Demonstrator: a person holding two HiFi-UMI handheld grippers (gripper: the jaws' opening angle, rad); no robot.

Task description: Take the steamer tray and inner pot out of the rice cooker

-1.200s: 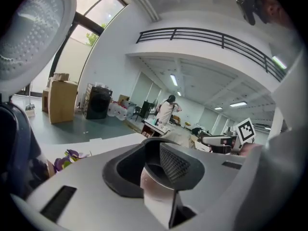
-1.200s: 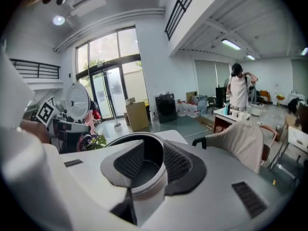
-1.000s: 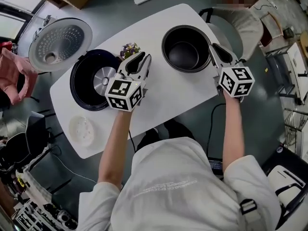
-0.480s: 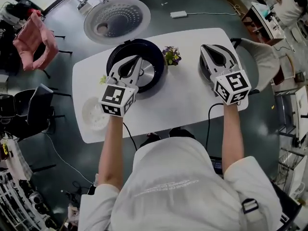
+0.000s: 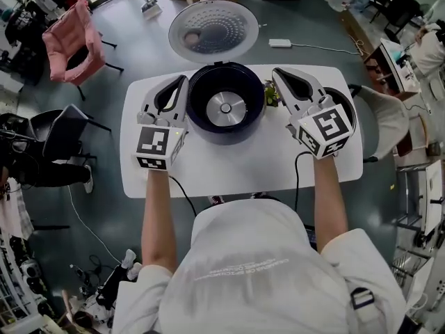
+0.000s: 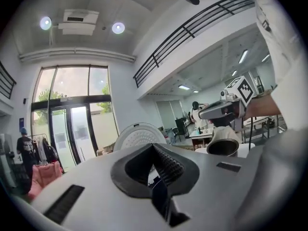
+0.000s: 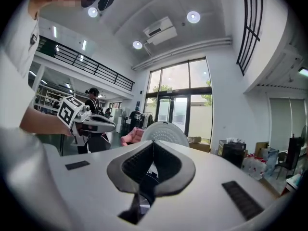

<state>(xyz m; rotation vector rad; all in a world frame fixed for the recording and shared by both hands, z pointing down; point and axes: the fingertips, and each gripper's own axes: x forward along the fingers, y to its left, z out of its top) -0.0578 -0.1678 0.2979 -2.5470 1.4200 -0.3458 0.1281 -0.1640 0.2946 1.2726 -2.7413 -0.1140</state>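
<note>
Both pairs of jaws are pressed together with nothing between them: the left gripper and the right gripper are each held level above the white tabletop, pointing away from the person towards the far glass doors. Between the two grippers, at the far middle of the tabletop, stands the dark rice cooker, its well bare down to the silver plate at the bottom and its perforated lid tipped open on the far side. A small potted plant sits just beside the cooker's right rim, close under the right gripper. The inner pot stands upright at the right end of the tabletop, below the right gripper, which covers most of it in the head view. A pink chair stands on the floor at far left.
</note>
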